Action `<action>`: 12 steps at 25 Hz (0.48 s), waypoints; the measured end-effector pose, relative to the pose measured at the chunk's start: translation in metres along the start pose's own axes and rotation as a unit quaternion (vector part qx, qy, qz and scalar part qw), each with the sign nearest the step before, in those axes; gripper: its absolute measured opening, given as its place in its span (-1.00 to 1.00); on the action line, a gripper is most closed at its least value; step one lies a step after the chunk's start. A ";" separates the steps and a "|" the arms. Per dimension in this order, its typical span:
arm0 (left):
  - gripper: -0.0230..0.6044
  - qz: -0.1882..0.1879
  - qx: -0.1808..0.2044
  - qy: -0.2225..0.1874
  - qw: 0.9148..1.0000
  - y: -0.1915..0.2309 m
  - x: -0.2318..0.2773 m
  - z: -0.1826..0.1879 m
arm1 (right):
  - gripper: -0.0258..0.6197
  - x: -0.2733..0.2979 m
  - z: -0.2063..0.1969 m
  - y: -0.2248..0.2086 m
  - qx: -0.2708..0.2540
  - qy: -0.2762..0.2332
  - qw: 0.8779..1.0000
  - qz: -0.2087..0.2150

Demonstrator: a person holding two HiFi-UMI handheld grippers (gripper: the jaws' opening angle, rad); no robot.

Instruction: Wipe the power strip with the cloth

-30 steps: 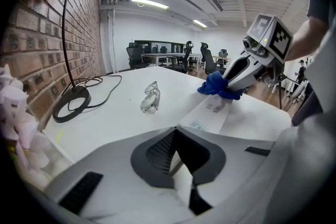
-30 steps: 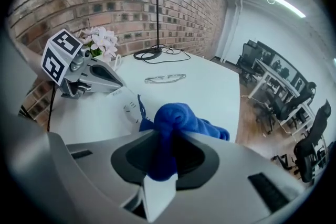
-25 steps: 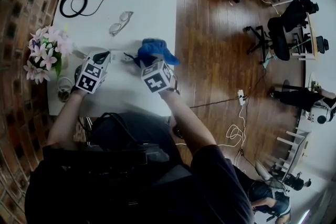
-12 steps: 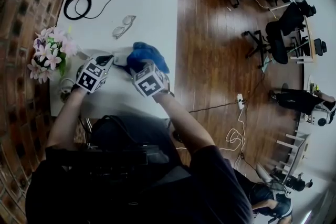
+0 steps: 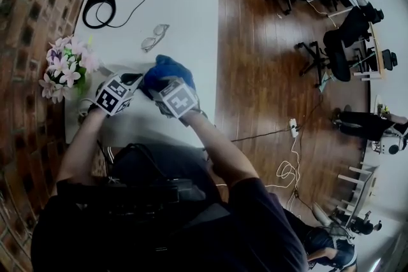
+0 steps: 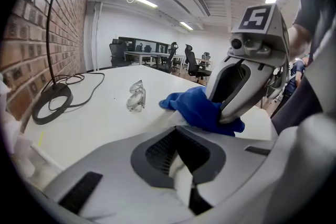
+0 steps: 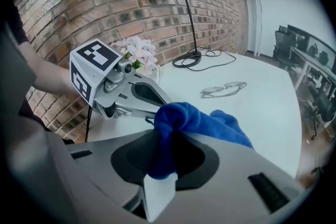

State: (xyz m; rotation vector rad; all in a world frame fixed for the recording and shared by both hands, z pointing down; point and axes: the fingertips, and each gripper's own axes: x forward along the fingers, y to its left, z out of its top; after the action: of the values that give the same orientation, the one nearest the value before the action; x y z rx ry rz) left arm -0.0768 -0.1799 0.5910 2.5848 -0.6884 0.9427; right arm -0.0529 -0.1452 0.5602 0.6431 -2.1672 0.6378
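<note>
My right gripper (image 5: 159,82) is shut on a bunched blue cloth (image 5: 167,67) and holds it down on the white table. The cloth (image 7: 210,123) fills its jaws in the right gripper view. The white power strip (image 6: 175,119) shows only as a small corner under the cloth (image 6: 199,107), just beyond my left gripper (image 6: 178,127). My left gripper (image 5: 135,79) is shut, with its tips right at that end of the strip. Whether it pinches anything is hidden. The two grippers almost touch.
A pair of clear glasses (image 5: 155,37) lies further back on the table (image 5: 185,3). A black lamp base (image 5: 101,9) with a looped cord sits at the far left, and pink flowers (image 5: 67,67) stand at the left edge by the brick wall. The table's right edge drops to a wooden floor.
My right gripper has slid left with the blue cloth, closing in on the left gripper. The left gripper has stayed almost in place.
</note>
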 end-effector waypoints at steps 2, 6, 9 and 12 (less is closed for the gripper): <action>-0.91 -0.009 0.007 -0.001 1.000 -0.001 -0.001 -0.001 | -0.67 0.003 0.005 0.004 0.003 0.001 1.000 0.013; -0.91 -0.023 0.019 -0.002 1.000 -0.005 -0.003 -0.003 | -0.67 0.005 0.016 0.018 0.051 -0.011 0.997 0.064; -0.91 -0.035 0.024 -0.003 0.999 -0.006 -0.004 -0.005 | -0.67 0.007 0.020 0.022 0.062 -0.010 0.995 0.081; -0.92 -0.046 0.024 -0.004 0.999 -0.008 -0.005 -0.005 | -0.67 0.008 0.019 0.022 0.071 -0.010 0.994 0.088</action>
State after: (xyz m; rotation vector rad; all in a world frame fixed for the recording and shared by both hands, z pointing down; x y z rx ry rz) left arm -0.0790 -0.1694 0.5906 2.6382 -0.5507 0.9331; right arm -0.0816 -0.1424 0.5507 0.5384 -2.2285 0.8886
